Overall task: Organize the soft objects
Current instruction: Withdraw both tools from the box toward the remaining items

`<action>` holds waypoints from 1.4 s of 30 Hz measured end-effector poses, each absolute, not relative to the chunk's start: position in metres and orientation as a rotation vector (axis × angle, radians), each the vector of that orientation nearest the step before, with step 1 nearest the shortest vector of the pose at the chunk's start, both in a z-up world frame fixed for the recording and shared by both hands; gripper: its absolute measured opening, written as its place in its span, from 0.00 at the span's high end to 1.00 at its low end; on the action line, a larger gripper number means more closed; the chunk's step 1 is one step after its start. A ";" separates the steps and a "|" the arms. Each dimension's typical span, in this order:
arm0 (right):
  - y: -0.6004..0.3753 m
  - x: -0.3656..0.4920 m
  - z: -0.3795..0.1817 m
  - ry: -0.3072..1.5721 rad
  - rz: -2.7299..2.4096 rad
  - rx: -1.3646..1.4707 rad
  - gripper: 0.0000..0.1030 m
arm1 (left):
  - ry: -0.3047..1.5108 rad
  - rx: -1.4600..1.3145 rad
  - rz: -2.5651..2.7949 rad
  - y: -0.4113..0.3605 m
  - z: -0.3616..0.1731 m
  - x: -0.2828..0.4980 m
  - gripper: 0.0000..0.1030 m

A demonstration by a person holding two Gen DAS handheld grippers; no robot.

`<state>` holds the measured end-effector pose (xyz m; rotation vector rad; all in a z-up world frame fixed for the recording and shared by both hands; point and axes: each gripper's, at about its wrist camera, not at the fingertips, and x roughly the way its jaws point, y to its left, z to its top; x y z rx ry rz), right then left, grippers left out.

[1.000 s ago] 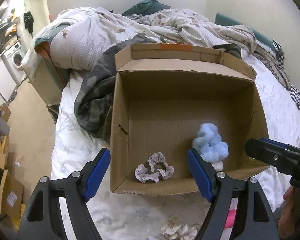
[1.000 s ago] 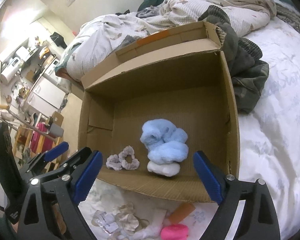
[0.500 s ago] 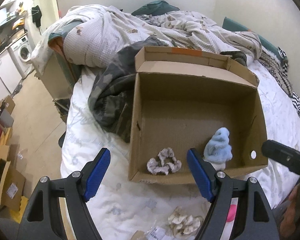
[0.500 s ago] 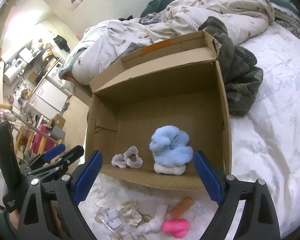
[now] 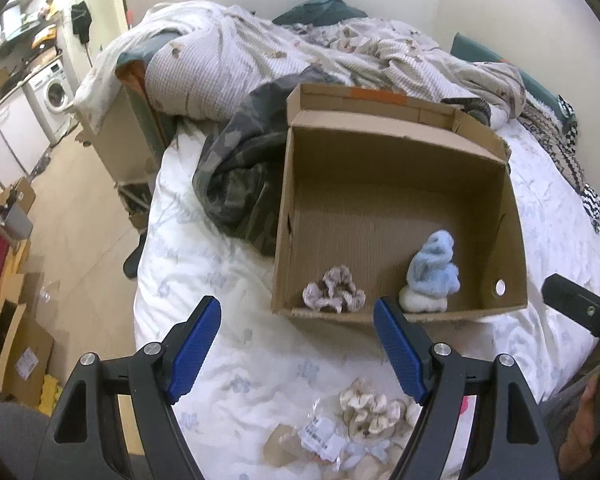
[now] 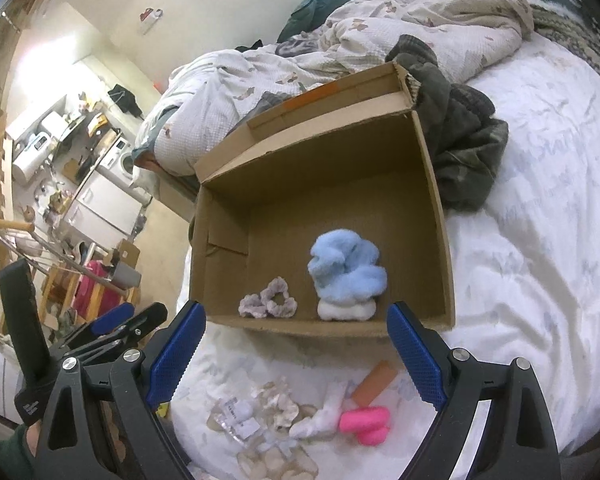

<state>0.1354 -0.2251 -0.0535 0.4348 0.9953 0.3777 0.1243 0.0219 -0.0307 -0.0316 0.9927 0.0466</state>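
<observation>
Overhead, left tool (image 5: 296,343) jaws apart, empty, right tool (image 6: 295,348) likewise, above bed (image 6: 540,208).

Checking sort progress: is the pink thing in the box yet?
No, the pink thing lies on the bed sheet outside the box.

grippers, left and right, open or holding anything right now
Left gripper: open, holding nothing.
Right gripper: open, holding nothing.

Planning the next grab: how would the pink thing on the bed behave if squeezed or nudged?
The pink thing looks soft and rounded, so it would probably squash and weigh little. Lying on the rumpled sheet, it would likely drag rather than roll.
</observation>
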 end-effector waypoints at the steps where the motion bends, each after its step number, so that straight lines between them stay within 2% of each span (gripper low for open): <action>1: -0.226 0.134 -0.054 0.998 0.377 0.440 0.05 | 1.011 -0.039 0.055 0.024 -0.034 0.122 0.26; 14: -0.220 0.124 -0.072 1.065 0.375 0.451 0.05 | 1.112 -0.097 0.104 0.040 -0.060 0.115 0.26; 17: -0.216 0.125 -0.076 1.082 0.375 0.433 0.05 | 1.185 -0.100 0.088 0.043 -0.073 0.117 0.26; 24: -0.216 0.131 -0.083 1.102 0.368 0.446 0.05 | 1.520 -0.150 0.029 0.040 -0.147 0.114 0.26; 31: -0.220 0.132 -0.083 1.107 0.359 0.459 0.05 | 1.520 -0.026 -0.030 0.008 -0.164 0.118 0.27; 33: -0.221 0.131 -0.083 1.106 0.357 0.459 0.05 | 1.520 0.001 -0.054 0.001 -0.166 0.119 0.33; 34: -0.221 0.131 -0.083 1.106 0.357 0.459 0.05 | 1.522 0.015 -0.064 -0.003 -0.168 0.119 0.46; 35: -0.221 0.131 -0.083 1.107 0.357 0.459 0.05 | 1.528 0.037 -0.075 -0.007 -0.170 0.119 0.65; 38: -0.221 0.131 -0.084 1.112 0.356 0.463 0.05 | 1.531 0.061 -0.106 -0.015 -0.172 0.120 0.87; 40: -0.221 0.132 -0.084 1.115 0.358 0.463 0.05 | 1.508 0.073 -0.120 -0.018 -0.166 0.121 0.93; 42: -0.220 0.133 -0.085 1.118 0.360 0.458 0.05 | 1.481 0.042 -0.149 -0.022 -0.156 0.122 0.94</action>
